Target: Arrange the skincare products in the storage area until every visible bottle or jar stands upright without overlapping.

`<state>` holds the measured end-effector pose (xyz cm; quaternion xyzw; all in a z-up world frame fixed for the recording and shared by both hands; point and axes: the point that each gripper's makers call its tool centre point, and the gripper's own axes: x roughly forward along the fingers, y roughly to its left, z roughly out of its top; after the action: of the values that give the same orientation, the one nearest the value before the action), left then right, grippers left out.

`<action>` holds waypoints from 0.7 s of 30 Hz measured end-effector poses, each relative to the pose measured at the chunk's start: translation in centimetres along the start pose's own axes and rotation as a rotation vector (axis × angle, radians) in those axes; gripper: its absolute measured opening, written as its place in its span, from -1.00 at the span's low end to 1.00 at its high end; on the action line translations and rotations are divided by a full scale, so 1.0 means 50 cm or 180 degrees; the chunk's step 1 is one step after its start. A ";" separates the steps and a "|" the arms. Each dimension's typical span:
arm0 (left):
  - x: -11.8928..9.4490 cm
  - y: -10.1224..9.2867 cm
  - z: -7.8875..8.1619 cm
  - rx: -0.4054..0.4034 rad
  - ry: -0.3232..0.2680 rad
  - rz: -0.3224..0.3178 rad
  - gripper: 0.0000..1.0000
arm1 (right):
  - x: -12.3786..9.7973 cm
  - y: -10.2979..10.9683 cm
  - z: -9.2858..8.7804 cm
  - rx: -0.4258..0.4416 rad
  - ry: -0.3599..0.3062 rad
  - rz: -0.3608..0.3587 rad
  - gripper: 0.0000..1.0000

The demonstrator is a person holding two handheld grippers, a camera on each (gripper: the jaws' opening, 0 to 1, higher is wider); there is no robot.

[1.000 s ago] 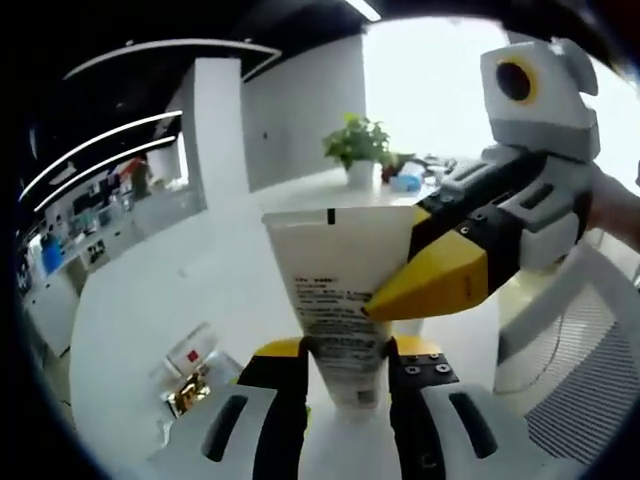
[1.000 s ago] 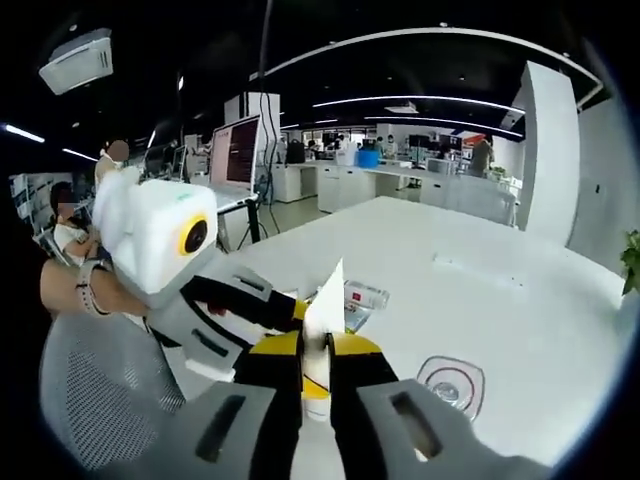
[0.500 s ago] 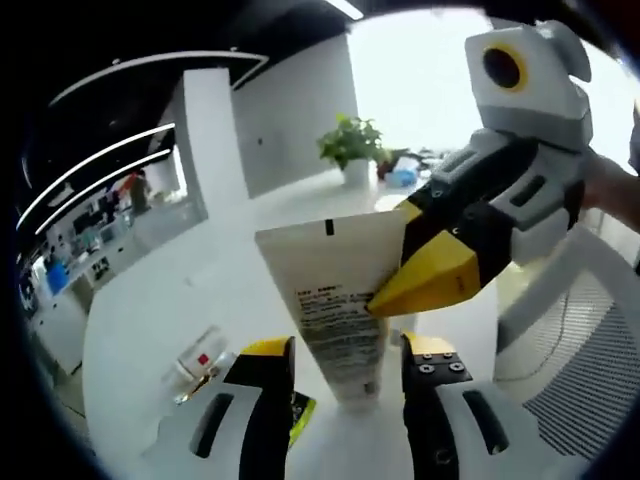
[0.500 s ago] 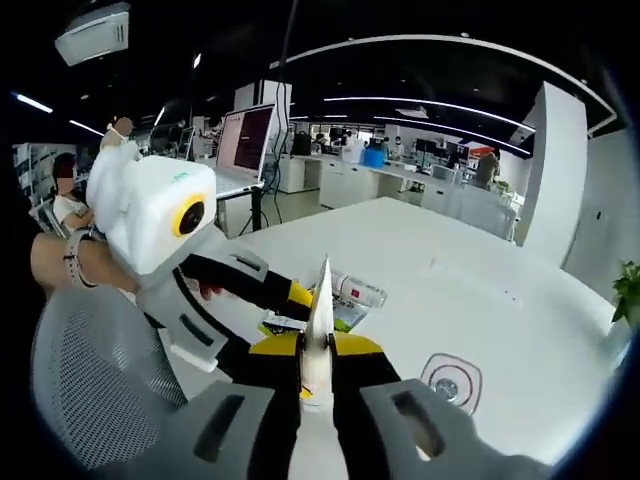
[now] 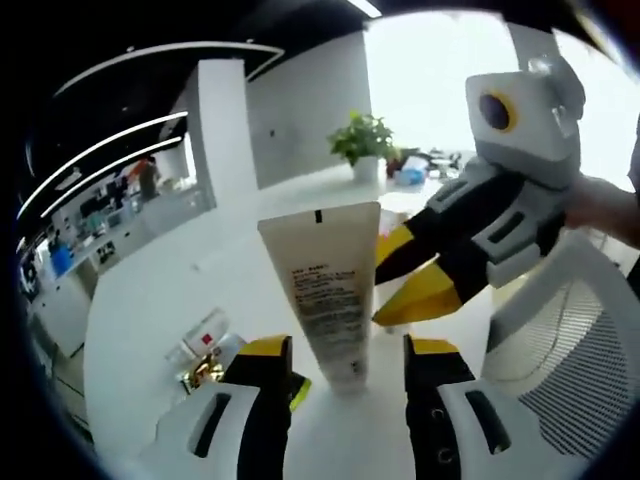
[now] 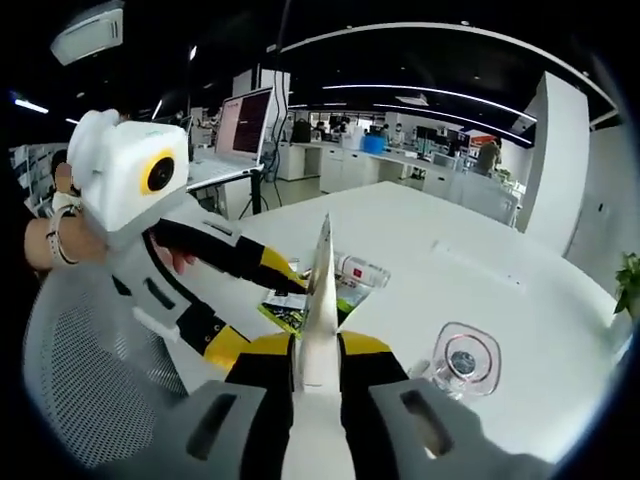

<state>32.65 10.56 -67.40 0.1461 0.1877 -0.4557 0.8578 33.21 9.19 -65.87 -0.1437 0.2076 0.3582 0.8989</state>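
Observation:
A cream tube point(image 5: 325, 280) stands upright, crimped end up and cap end down on the white table point(image 5: 150, 300). My left gripper point(image 5: 347, 350) is open, with a jaw on each side of the cap end and a gap to both. The right gripper point(image 5: 385, 285) reaches in from the right with its yellow fingers spread beside the tube. In the right gripper view the tube point(image 6: 320, 290) shows edge-on between the open right gripper point(image 6: 318, 345) jaws. The left gripper point(image 6: 262, 315) comes in from the left.
A clear bottle with a red label point(image 6: 360, 270) lies on the table beside a green sachet point(image 6: 300, 305). A clear round jar point(image 6: 462, 362) sits to the right. A mesh chair point(image 5: 570, 370) is close by, and a potted plant point(image 5: 365, 140) stands at the far edge.
My left gripper let go of the tube's cap end and opened. The right gripper's fingers have spread and no longer overlap the tube's face.

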 end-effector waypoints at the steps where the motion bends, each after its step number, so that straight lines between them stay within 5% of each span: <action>1: 0.002 -0.005 -0.005 0.0061 0.0043 -0.0037 -0.16 | 0.002 -0.001 -0.004 -0.0010 0.0024 0.0005 -0.67; 21: 0.025 0.002 -0.011 0.0265 0.0123 -0.0152 -0.38 | 0.007 0.040 0.007 0.0125 0.0024 0.0288 -0.76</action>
<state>33.28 9.93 -68.47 0.1859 0.1886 -0.4806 0.8360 32.10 10.94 -65.96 -0.1178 0.2243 0.3938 0.8836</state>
